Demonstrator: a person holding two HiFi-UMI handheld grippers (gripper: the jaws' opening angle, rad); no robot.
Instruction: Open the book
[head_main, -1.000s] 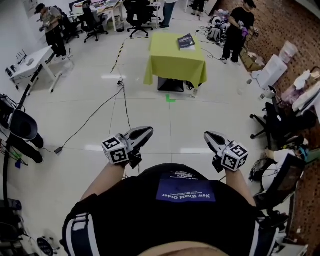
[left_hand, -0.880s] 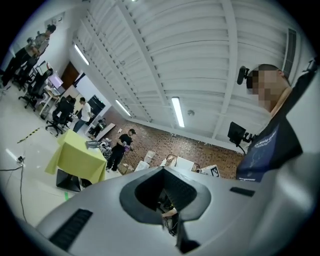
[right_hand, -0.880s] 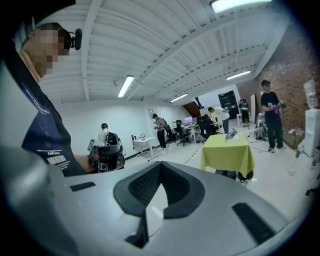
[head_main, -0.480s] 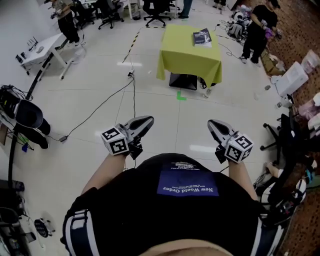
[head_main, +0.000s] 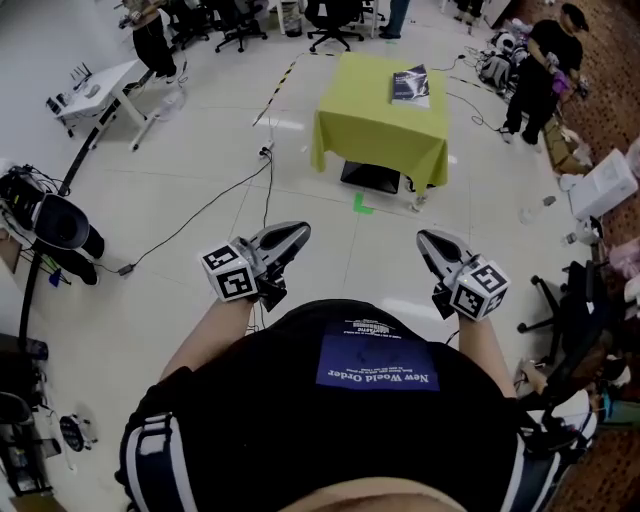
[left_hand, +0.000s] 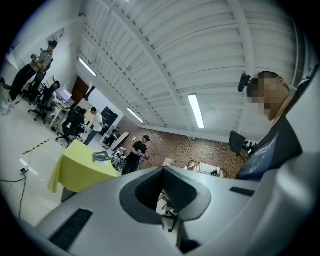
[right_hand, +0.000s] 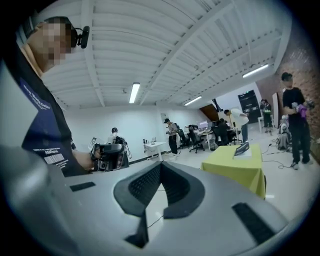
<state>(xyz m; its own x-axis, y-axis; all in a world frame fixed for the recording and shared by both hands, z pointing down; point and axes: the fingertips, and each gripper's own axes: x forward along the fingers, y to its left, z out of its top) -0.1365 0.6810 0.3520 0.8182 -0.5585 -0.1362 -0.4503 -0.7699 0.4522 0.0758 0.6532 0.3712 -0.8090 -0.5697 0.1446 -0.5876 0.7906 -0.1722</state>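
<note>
Lying closed, book (head_main: 410, 84) on yellow table (head_main: 375, 128)

book (head_main: 411, 84): cover print too small to read | dark object (head_main: 370, 178) under yellow cloth (head_main: 380, 130): partly hidden

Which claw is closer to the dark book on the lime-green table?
Right. The dark rectangular book lies almost straight ahead of the right claw, but diagonally rightward of the left claw; both far away.
</note>
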